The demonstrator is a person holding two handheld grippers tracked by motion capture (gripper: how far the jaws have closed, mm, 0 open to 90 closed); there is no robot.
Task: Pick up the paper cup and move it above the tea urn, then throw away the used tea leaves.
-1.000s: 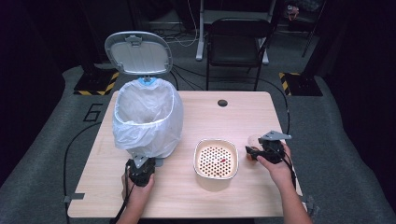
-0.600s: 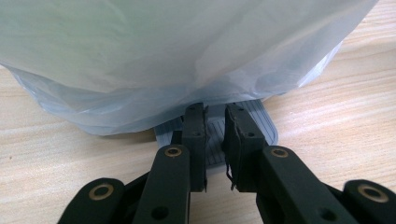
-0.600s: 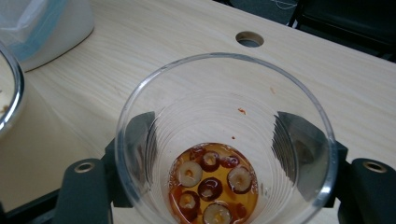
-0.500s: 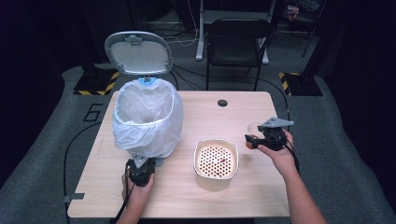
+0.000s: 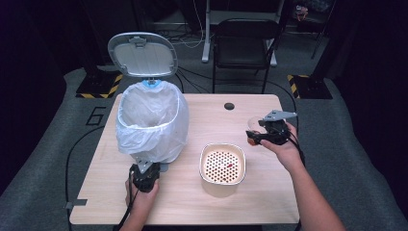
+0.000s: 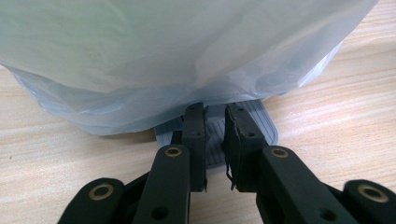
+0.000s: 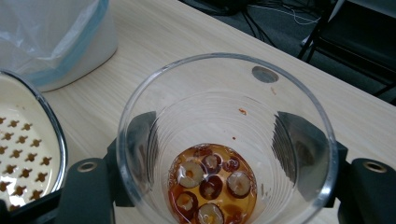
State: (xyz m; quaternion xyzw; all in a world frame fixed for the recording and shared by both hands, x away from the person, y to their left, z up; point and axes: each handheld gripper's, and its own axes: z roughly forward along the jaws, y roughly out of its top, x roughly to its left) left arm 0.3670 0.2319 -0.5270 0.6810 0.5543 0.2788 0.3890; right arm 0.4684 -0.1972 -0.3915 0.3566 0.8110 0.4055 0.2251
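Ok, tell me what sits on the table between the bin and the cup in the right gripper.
In the high view, the cream strainer bowl sits between the lined bin and the glass cup that the right gripper holds.

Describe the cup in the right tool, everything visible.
The cup is clear, ribbed plastic, upright, and seen from above in the right gripper view. Its bottom holds a shallow pool of amber liquid with round brown slices; a few reddish specks cling to the inner wall. The right tool is shut on it, one pad on either side. In the high view it is held above the table, right of the strainer.
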